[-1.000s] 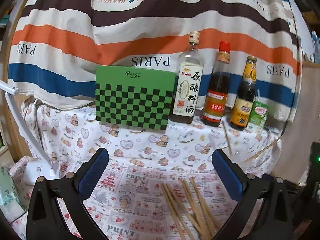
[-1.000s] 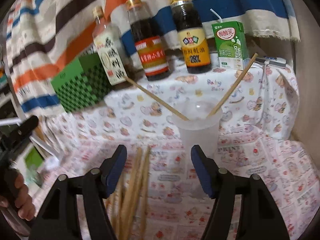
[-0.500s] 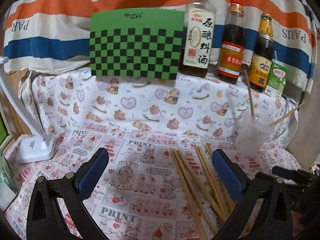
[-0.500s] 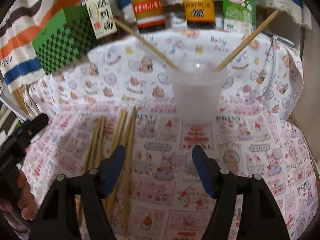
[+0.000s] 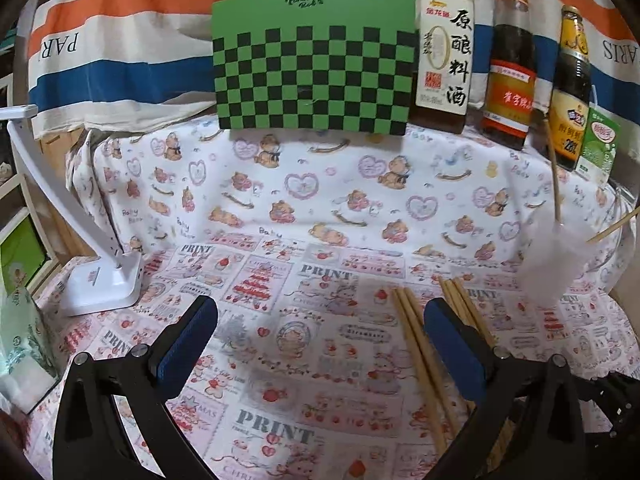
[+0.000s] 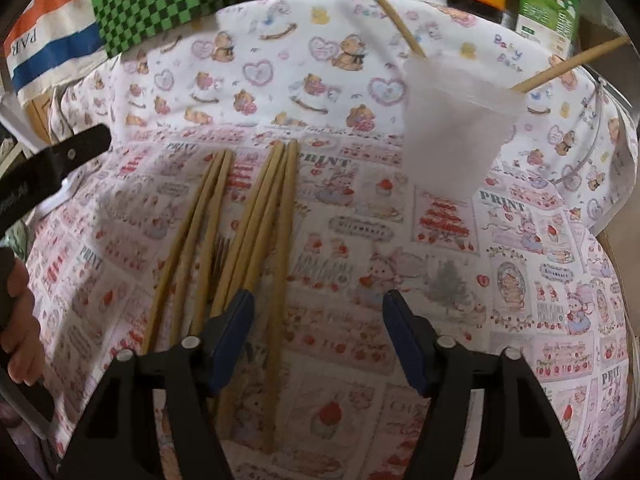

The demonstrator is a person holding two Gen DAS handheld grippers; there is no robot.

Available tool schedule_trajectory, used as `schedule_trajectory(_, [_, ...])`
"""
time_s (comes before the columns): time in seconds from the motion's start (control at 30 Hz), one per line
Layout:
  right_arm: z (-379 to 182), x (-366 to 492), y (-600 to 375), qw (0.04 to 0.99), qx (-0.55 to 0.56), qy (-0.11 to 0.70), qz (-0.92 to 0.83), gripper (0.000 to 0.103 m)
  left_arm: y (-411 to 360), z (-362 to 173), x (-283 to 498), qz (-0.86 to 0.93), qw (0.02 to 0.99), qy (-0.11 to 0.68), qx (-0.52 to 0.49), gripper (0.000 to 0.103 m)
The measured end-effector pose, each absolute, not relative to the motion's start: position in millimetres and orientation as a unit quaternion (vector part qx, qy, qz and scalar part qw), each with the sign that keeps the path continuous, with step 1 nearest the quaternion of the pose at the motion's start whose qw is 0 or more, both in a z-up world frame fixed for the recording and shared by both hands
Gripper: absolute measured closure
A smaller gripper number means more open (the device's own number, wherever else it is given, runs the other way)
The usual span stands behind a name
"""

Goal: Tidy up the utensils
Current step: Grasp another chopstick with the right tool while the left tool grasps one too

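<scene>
Printed cloth covers the worktop from front to back, rising at the rear over a step where a green checkered board, three sauce bottles and a small green carton stand before a striped curtain.

Loose wooden chopsticks lie flat on the cloth in two close bundles, running front to back, pale tan and straight. Right of them a wide strip of bare cloth stays free up to the translucent plastic cup, which stands near the step with two more chopsticks leaning out of its mouth in opposite directions. Beyond the cup the cloth falls away at the worktop's right edge.

At the right gripper the jaws are closing; one chopstick lies on the cloth in the gap, just beside the left pad, though I cannot tell whether they touch. Other chopsticks pass under that pad.

At the left gripper the jaws stand wide apart over bare cloth with nothing between them; its right finger overlaps the chopstick bundles in view. Far left, a white lamp base sits near that edge.
</scene>
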State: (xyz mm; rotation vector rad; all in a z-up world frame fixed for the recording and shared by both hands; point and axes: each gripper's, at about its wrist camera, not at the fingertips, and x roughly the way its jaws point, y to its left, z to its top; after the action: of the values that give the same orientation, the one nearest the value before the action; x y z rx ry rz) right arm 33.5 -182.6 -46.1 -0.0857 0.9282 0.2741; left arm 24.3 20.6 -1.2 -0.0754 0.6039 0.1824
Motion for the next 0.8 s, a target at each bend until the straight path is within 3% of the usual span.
schedule_trajectory(0.2, [-48.2,32.1,-176.0,0.888,-0.063,0.436,0.134,0.073,27.5,-8.3,31.6,0.106,0.938,0.326,-0.045,0.001])
schedule_trajectory(0.27, [-48.5,31.7,-174.1,0.889,-0.067,0.433,0.132,0.089,29.0,-11.7,34.0,0.109,0.934,0.336,-0.047,0.001])
schedule_trajectory(0.33, [-48.8,31.6,-173.7,0.890,-0.065,0.432,0.131,0.096,29.8,-14.6,36.0,0.108,0.932,0.343,-0.050,0.001])
schedule_trajectory(0.47, [-34.4,25.6,-182.0,0.912,-0.040,0.392,0.116,0.097,28.2,-15.3,35.6,0.107,0.932,0.343,-0.048,0.001])
schedule_trajectory(0.8, [23.2,-11.5,-212.7,0.972,0.040,0.204,0.105,0.097,26.8,-15.7,37.3,0.083,0.933,0.347,-0.054,0.001])
